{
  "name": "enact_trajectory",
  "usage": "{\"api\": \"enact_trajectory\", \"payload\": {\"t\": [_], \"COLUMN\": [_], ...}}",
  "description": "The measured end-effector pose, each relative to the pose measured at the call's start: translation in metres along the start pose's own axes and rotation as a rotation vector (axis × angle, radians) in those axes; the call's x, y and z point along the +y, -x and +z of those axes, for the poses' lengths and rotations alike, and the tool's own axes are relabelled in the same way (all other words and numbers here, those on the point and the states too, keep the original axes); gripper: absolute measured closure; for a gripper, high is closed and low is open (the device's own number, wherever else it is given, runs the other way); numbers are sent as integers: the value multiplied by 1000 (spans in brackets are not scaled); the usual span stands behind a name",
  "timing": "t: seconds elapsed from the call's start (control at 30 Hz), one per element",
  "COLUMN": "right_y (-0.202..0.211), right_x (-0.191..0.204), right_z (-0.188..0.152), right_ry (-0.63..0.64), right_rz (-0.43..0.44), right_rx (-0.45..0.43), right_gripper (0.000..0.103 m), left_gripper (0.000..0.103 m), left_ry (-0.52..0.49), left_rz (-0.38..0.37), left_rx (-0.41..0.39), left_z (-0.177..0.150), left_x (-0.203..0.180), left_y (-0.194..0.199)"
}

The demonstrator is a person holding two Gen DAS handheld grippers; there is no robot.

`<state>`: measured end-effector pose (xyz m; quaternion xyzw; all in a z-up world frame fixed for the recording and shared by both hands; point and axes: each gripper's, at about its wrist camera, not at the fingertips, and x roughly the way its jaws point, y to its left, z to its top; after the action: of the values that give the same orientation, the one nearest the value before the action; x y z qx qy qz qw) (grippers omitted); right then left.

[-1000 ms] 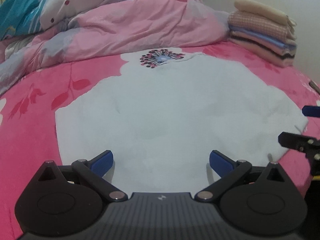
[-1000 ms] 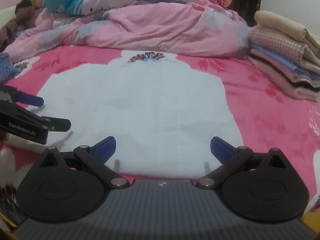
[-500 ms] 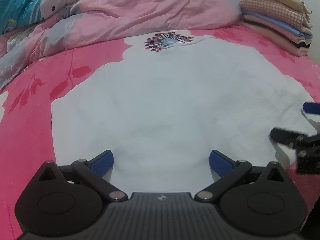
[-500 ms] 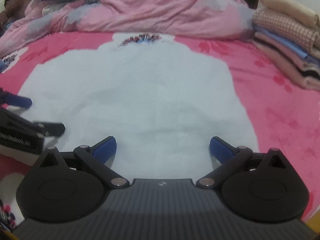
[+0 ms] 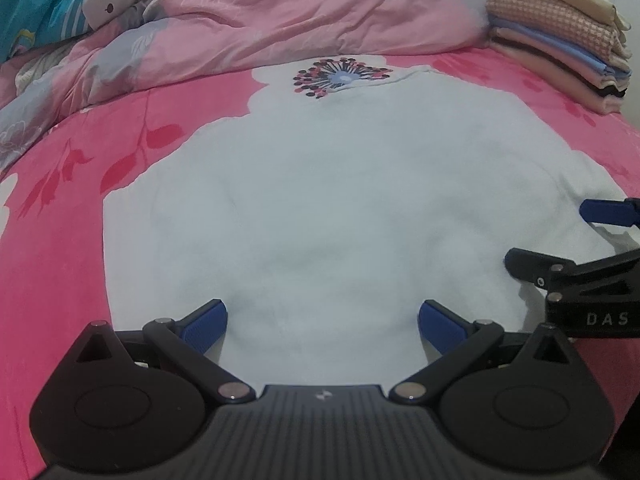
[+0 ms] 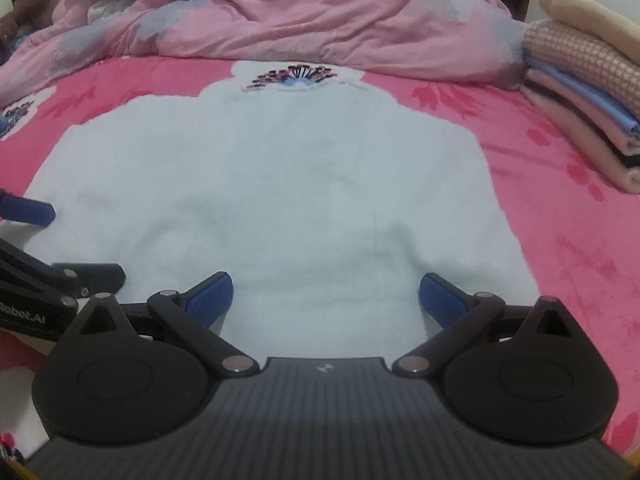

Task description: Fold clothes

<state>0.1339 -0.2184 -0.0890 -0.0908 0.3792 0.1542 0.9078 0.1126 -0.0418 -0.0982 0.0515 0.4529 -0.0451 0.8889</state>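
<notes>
We count two claws. The left claw [image 5: 322, 322] has its blue pads spread wide, nothing between them, and it sits low over the near hem of the one white garment [image 5: 332, 208]. The right claw [image 6: 326, 296] is likewise spread and empty, poised over the same hem further to the right.

The white garment lies flat and face up on the bed [image 5: 52, 248], its neckline at the far end. Where the near hem meets each claw's pads, we cannot tell whether cloth is touched.

Beyond the garment we record one crumpled pink duvet [image 5: 288, 28] across the head of the bed, lying just past the neckline. One stack of folded clothes [image 5: 560, 40] stands at the far right corner, well apart from the garment; we make out about six layers in it, the top one cream and the next pink check. The bed sheet is bright pink with one dark flower print [image 5: 340, 76] showing just beside the neckline.

Nothing lies on the garment itself.

The left wrist view shows the right claw entering from its right edge, over the garment's right corner. The right wrist view shows the left claw [image 6: 40, 236] at its left edge, and alone shows a brown soft object [image 6: 24, 4] at far left, too blurred to identify.
</notes>
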Motion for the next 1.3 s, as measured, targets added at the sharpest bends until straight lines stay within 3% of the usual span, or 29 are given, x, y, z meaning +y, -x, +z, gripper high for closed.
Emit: {"api": "enact_trajectory", "payload": {"t": [0.27, 0.53, 0.83, 1.0, 1.17, 1.3], "right_y": [9, -11, -45, -49, -49, -50], "right_x": [-6, -5, 1, 6, 7, 6], "right_z": [22, 39, 27, 20, 17, 15], "right_ry": [-35, -76, -72, -41, -41, -45], "right_rz": [35, 47, 29, 9, 6, 9], "right_rx": [-53, -80, -93, -111, -117, -125], "right_gripper": [3, 3, 2, 1, 1, 1], "left_gripper": [0, 0, 0, 0, 0, 0], "left_ry": [2, 5, -4, 18, 17, 40], "left_rz": [8, 14, 15, 6, -47, -150], "left_rx": [-2, -2, -14, -59, -143, -196], "left_z": [0, 0, -2, -10, -31, -54], "left_x": [-2, -3, -1, 6, 19, 31], "left_y": [-1, -1, -1, 8, 40, 69]}}
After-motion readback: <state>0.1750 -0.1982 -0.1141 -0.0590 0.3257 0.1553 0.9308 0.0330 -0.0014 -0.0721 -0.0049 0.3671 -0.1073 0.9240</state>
